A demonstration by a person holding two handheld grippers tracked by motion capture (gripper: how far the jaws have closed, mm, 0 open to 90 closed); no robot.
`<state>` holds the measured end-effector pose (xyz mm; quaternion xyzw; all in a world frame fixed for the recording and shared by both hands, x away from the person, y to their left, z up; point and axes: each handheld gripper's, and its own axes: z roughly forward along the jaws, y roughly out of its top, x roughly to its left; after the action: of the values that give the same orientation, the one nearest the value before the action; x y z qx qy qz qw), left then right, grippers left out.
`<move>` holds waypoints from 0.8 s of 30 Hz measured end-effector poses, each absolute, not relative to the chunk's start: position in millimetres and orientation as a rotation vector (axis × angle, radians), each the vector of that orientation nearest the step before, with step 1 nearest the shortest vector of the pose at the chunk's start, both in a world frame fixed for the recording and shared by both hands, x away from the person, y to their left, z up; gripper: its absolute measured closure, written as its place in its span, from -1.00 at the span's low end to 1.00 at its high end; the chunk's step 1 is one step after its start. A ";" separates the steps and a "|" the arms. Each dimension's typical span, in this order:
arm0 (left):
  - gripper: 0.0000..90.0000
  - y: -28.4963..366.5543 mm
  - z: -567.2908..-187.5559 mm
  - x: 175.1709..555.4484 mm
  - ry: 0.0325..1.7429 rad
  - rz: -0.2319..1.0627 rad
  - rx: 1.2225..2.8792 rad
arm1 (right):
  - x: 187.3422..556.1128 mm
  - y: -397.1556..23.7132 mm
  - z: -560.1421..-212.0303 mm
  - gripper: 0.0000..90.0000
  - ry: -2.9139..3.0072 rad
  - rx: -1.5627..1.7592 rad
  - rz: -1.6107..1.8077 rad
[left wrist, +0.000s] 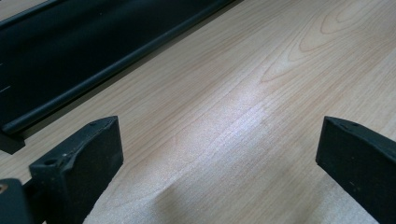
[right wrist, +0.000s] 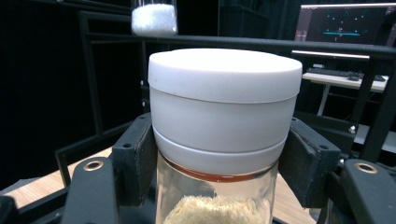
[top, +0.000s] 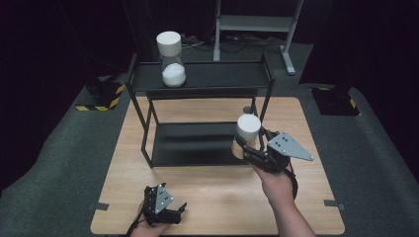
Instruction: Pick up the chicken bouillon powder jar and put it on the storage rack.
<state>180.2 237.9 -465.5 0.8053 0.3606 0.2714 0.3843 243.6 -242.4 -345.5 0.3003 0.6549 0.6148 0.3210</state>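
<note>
Transfer step: jar (top: 247, 136) with white lid (pale grains inside) pinched upright in right claw (top: 254, 148), held above lower shelf (top: 192, 143) of black rack. Left claw (top: 165, 210) spread, idle over desk (top: 217, 197). Next, probably: lift to upper shelf (top: 217, 76) beside second jar (top: 171, 59), clearing the rail.

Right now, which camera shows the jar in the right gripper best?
The right gripper view: the jar sits close up, white lid on, pale grains inside, clamped by the right gripper. The high view shows it small, beside the rack. The left gripper view shows table.
</note>
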 end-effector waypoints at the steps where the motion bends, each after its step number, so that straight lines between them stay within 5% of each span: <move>1: -0.98 237.9 -465.4 180.2 0.917 0.691 2.054 | 244.6 -241.5 -343.3 -0.24 1.719 0.787 1.617; 24: -0.98 242.6 -465.3 181.5 0.928 0.664 2.038 | 272.5 -225.1 -298.0 -0.24 1.654 0.775 1.655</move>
<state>181.5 242.6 -465.3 0.8027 0.3653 0.2616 0.3922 272.5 -225.1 -298.0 0.2966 0.6330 0.6333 0.3321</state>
